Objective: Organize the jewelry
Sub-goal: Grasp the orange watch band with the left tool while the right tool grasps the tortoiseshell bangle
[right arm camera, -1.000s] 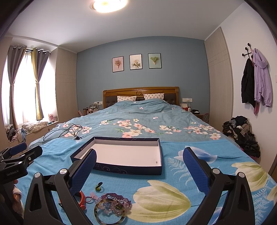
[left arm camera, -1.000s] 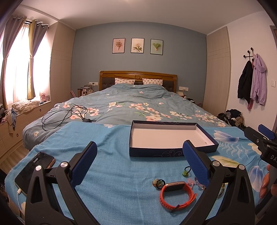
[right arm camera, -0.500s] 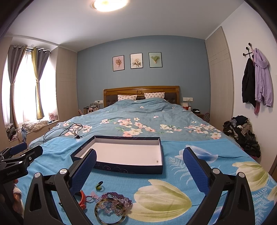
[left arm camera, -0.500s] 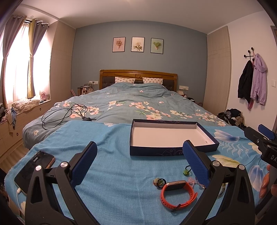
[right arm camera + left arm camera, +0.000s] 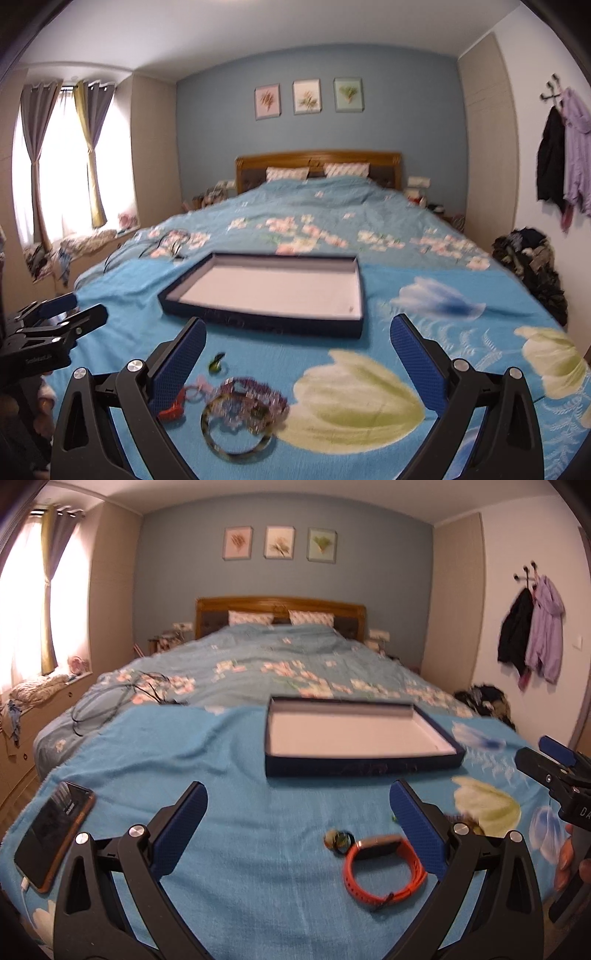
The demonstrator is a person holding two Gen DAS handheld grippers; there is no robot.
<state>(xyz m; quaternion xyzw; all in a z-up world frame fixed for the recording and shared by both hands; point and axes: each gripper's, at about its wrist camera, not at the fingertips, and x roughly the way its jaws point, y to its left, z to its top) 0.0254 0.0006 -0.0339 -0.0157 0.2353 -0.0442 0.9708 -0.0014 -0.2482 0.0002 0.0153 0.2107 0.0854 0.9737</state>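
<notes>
Both grippers' fingers (image 5: 188,823) (image 5: 417,358) gape empty above the blue blanket (image 5: 229,760), blue bedroom wall (image 5: 221,122) beyond.

"da" on right gripper (image 5: 565,775); rest too blurred.

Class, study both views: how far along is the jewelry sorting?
Done: nothing; the box holds no jewelry. In hand: nothing; left tongs and right tongs are open. Left: orange band, ring, bangle and beads lie on the blanket.
</notes>
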